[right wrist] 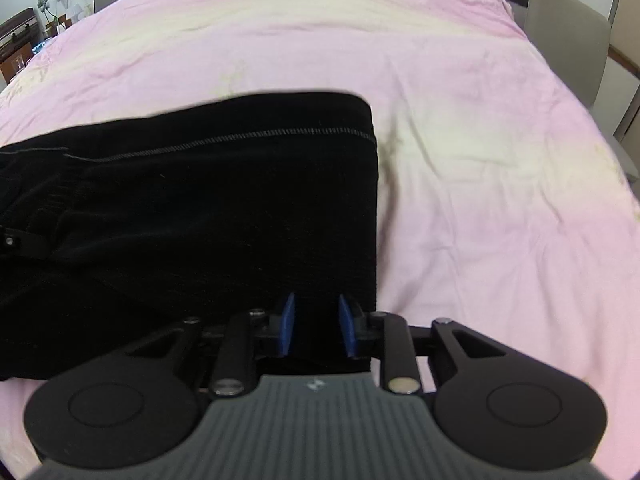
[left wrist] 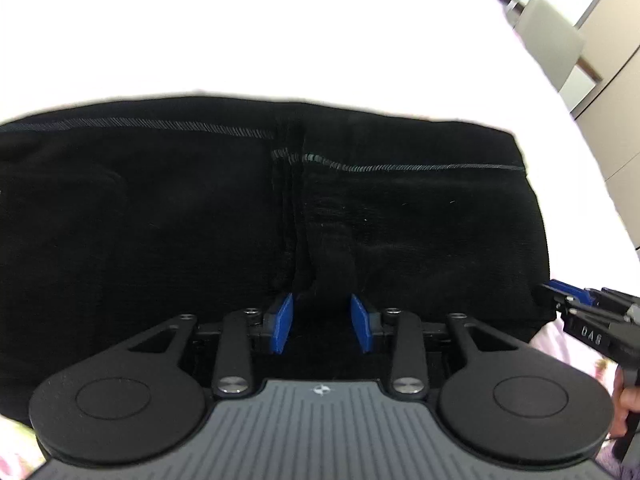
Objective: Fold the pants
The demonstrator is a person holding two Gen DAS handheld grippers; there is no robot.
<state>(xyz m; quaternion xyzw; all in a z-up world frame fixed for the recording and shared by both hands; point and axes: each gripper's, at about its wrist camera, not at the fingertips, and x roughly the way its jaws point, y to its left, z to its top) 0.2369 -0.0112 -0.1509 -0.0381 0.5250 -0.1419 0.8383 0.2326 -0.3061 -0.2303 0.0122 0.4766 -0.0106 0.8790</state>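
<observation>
The black pants (left wrist: 224, 216) lie folded on the pink bedspread (right wrist: 460, 128), their long axis running from nine o'clock to three o'clock across both wrist views; a stitched seam follows that line, and the squared-off end points to three o'clock. In the left wrist view the left gripper (left wrist: 322, 322) sits at six o'clock over the near edge, blue pads (left wrist: 282, 320) apart with a raised ridge of black cloth standing between them; whether they pinch it cannot be told. At four o'clock there, the right gripper (left wrist: 560, 300) meets the pants' right end. In its own view the right gripper (right wrist: 318, 330) is at six o'clock, pads parted around the near right corner, grip likewise unclear. A grey chair (right wrist: 568, 36) stands at two o'clock beside the bed.
</observation>
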